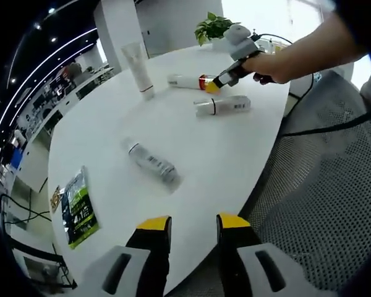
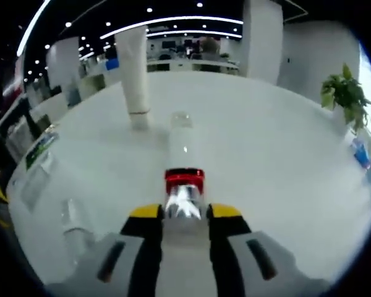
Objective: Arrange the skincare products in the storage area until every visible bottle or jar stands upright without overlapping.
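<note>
Gripping now: my right gripper [image 2: 179,213] has its yellow-tipped jaws on either side of the silver cap end of the red-banded bottle [image 2: 183,162], pressed against it
Same grip from my left gripper view: the right gripper [image 1: 214,84], held in a person's hand [image 1: 267,64], meets the red and yellow end of the red-banded bottle [image 1: 187,81] on the table
Red-banded bottle: lying on its side on the white table [image 1: 235,161], its long white body pointing away from my right jaws
Left gripper [image 1: 194,228]: jaws apart with nothing between them, hovering over the near edge of the table
White tube [image 1: 138,67]: standing upright on its cap, just beyond the red-banded bottle; in my right gripper view the white tube [image 2: 133,77] rises left of the bottle, close to it but apart
White bottle [image 1: 223,106]: lying on its side, just beside the right gripper, nearer to me than the red-banded bottle
Clear bottle [image 1: 151,163]: lying on its side mid-table, well apart from the others; in my right gripper view the clear bottle [image 2: 75,226] lies to the lower left
Green packet [image 1: 78,207]: flat near the table's left edge
Potted plant [image 1: 213,26]: at the far side of the table
</note>
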### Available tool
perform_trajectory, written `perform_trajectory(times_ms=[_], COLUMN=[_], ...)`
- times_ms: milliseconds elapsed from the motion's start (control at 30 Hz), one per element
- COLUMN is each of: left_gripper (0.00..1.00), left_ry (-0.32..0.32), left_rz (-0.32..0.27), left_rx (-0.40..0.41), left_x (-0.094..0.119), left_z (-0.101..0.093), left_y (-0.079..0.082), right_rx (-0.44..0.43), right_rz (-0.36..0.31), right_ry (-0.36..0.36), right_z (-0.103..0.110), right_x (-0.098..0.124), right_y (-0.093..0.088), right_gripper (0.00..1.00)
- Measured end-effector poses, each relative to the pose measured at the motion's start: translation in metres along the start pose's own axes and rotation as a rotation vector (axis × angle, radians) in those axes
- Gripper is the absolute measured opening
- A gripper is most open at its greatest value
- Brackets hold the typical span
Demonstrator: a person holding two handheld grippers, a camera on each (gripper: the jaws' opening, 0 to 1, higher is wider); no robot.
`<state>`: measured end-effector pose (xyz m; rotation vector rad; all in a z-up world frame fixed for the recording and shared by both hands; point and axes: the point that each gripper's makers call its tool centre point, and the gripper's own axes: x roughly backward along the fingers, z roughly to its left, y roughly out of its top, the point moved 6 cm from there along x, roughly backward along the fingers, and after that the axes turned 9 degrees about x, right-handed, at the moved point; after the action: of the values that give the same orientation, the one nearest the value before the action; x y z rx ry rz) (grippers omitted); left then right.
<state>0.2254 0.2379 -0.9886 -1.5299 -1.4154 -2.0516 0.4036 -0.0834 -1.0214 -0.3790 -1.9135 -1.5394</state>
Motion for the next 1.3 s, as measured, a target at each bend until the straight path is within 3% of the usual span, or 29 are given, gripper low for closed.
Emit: perform_trajectory(times_ms=[433, 533, 1000, 1133, 1300], left_gripper=[0.28, 0.27, 0.26, 0.26, 0.26], left_ry=[0.017, 0.027, 0.047, 0.046, 0.057], left_rz=[-0.019, -0.023, -0.033, -0.062, -0.057], left_rx=[-0.006, -0.007, -0.012, 0.0, -0.001], left_x=[0.002, 0.003, 0.005, 0.007, 0.007], left_z=[0.002, 0.003, 0.005, 0.005, 0.006], left_y=[0.002, 0.003, 0.004, 0.007, 0.006], right_rx=[-0.029, -0.064, 0.052, 0.067, 0.073], right_rz=[0.007, 0.011, 0.062, 0.086, 0.098], right_ry=[0.051, 0.097, 0.184, 0.226, 0.255], right_z=[-0.001, -0.003, -0.023, -0.03, -0.034], right_x=[0.017, 0.023, 0.051, 0.054, 0.058], right_y=[0.006, 0.01, 0.035, 0.045, 0.057], right_gripper=[0.25, 0.25, 0.25, 0.25, 0.24])
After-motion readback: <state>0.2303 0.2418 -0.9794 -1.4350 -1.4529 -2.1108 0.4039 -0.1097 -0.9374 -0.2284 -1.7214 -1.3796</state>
